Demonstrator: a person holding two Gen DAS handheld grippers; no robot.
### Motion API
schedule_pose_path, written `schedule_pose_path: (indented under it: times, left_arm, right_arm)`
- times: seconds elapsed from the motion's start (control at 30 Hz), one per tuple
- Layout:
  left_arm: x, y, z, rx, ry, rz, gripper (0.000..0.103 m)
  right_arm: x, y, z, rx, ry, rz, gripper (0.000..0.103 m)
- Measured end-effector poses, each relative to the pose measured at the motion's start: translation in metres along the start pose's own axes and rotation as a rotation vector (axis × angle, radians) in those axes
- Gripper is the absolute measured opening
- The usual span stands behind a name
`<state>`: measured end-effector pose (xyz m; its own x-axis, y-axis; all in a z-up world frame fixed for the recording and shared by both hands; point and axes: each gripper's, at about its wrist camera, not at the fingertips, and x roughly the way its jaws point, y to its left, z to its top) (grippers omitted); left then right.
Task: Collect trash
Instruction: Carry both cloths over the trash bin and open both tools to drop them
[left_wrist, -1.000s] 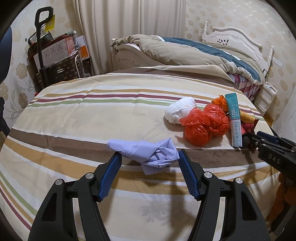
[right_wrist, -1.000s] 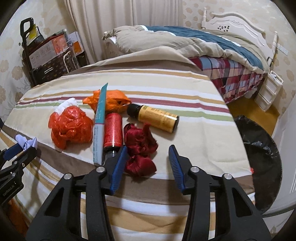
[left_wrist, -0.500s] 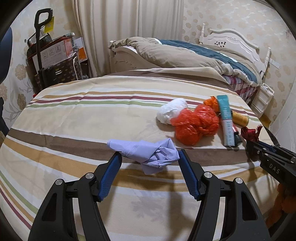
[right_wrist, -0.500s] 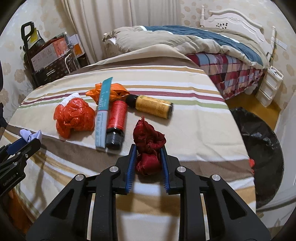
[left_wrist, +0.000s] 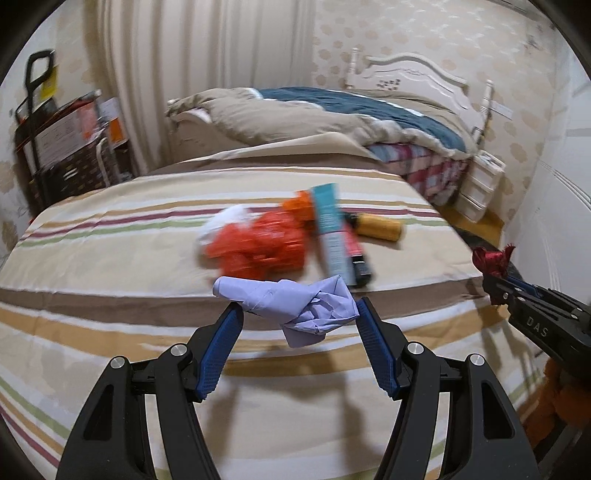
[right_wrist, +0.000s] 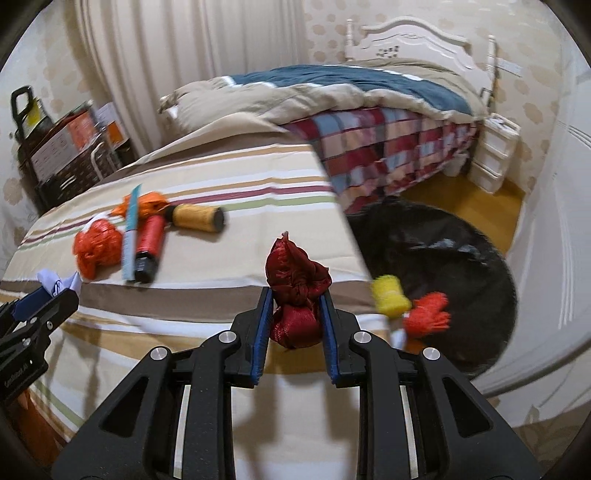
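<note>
My left gripper (left_wrist: 297, 317) is shut on a crumpled lilac cloth (left_wrist: 295, 304) and holds it above the striped table (left_wrist: 110, 258). My right gripper (right_wrist: 295, 306) is shut on a dark red crumpled wrapper (right_wrist: 297, 291), lifted off the table near its right edge. The wrapper also shows in the left wrist view (left_wrist: 493, 260). On the table lie a red-orange bag (right_wrist: 98, 251), an orange bag (right_wrist: 151, 203), a teal box (right_wrist: 131, 232), a red can (right_wrist: 149, 247) and a yellow bottle (right_wrist: 197, 218). A black trash bag (right_wrist: 443, 273) stands open on the floor to the right.
A yellow item (right_wrist: 389, 293) and an orange glove (right_wrist: 428, 314) sit at the trash bag's near rim. A bed (right_wrist: 332, 96) with quilts lies behind the table. White drawers (right_wrist: 495, 147) stand at the far right, a loaded cart (right_wrist: 55, 147) at the far left.
My right gripper closed on the dark red wrapper, lifted it and swung right toward the trash bag. My left gripper kept its hold on the lilac cloth and turned right too.
</note>
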<state>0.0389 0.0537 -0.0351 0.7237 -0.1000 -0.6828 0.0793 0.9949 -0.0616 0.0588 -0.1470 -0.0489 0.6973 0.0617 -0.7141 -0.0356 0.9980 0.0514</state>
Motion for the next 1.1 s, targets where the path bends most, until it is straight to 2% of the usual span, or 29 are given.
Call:
schedule_pose_path:
  times: [0.23,0.53,0.83,1.1]
  left_arm:
    - [0.012,-0.057,0.013,0.070,-0.005,-0.077,0.064]
    - [0.031,-0.122,0.030,0.161,-0.025,-0.122,0.064]
    - [0.056,-0.173,0.045,0.216,-0.020,-0.139,0.064]
    - [0.078,-0.198,0.048,0.245,0.009,-0.130,0.064]
  right_arm:
    - [-0.008,-0.049,0.001,0.072,-0.030,-0.055,0.024]
    - [-0.003,-0.099,0.005,0.129,-0.038,-0.108,0.024]
    - [0.009,-0.133,0.012,0.160,-0.035,-0.136,0.024]
    - [0.017,-0.154,0.020,0.192,-0.038,-0.147,0.024]
